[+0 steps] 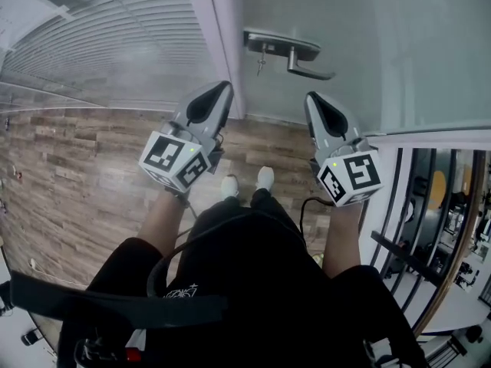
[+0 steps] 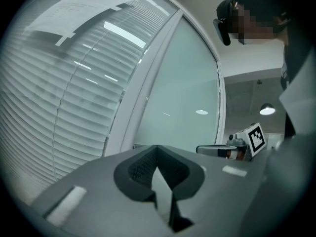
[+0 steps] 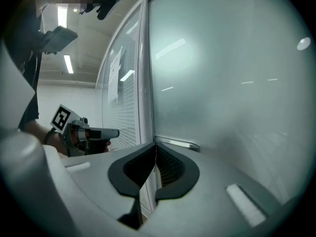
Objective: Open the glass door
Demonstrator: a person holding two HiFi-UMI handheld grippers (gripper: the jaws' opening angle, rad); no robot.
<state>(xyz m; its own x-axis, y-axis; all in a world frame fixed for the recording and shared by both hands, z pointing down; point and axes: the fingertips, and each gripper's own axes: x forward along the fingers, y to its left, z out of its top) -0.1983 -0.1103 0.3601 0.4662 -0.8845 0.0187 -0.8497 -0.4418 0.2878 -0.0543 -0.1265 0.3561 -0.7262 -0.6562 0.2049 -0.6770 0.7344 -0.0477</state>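
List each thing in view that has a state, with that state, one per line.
glass door: closed against its frame
door handle: level, untouched
key: in the lock
left gripper: shut, empty
right gripper: shut, empty
blinds: lowered

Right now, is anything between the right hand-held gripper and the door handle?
Nothing visible does. The right hand-held gripper, jaws shut, points toward the handle with only open space between them. A key hangs at the handle's left end, off that line.
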